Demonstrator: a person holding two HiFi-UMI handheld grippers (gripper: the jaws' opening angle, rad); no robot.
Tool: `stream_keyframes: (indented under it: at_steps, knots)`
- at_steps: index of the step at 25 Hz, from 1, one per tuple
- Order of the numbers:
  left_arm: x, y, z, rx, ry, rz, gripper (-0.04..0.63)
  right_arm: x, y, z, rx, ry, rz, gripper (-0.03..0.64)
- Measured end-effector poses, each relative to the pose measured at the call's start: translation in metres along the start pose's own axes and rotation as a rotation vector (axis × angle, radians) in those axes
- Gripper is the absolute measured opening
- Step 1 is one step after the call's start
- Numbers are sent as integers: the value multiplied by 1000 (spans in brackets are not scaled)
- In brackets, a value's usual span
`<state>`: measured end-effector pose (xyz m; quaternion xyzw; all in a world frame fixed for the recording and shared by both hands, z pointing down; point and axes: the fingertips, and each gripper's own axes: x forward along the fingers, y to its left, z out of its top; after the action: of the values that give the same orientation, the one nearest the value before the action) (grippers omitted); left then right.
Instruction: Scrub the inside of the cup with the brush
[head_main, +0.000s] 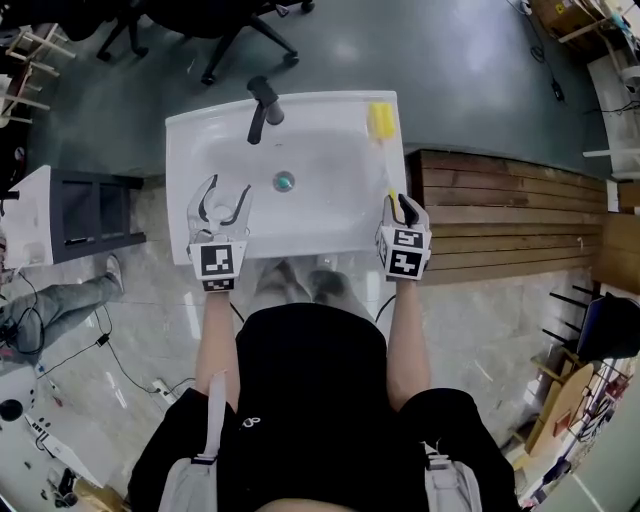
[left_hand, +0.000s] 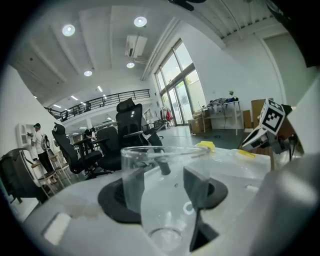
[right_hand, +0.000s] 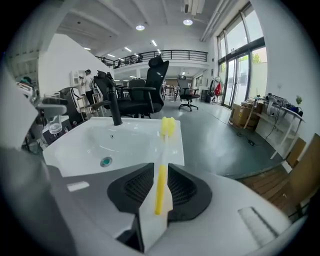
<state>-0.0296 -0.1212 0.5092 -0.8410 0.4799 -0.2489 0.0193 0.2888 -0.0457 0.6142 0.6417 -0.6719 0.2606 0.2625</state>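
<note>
A clear cup (left_hand: 165, 200) stands upright between the pads of my left gripper (left_hand: 164, 175), which is shut on it. In the head view that cup (head_main: 217, 207) and left gripper (head_main: 227, 188) are over the left rim of the white sink (head_main: 320, 228). A yellow brush (right_hand: 161, 182) lies along the sink's right rim, its sponge head (head_main: 381, 121) pointing to the far edge. My right gripper (head_main: 400, 204) is at the brush's near end. Its jaws stand open on either side of the handle, with a gap on each side.
A black faucet (head_main: 262, 106) rises at the back of the basin and a drain (head_main: 284, 181) sits at its middle. A wooden platform (head_main: 500, 215) adjoins the sink on the right, a dark shelf (head_main: 95, 215) on the left. Office chairs (head_main: 210, 25) stand beyond.
</note>
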Motion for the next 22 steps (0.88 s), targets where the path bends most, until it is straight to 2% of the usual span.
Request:
stream_keyframes:
  at_steps: [9, 17, 22]
  knots:
    - [-2, -25, 9, 53, 22, -18, 270, 16, -1, -19, -24, 53, 46, 87]
    - [-5, -34, 10, 88, 46, -16, 269, 25, 2, -20, -33, 49, 65, 55]
    - [-4, -32, 10, 113, 54, -2, 270, 25, -1, -21, -42, 49, 67, 61]
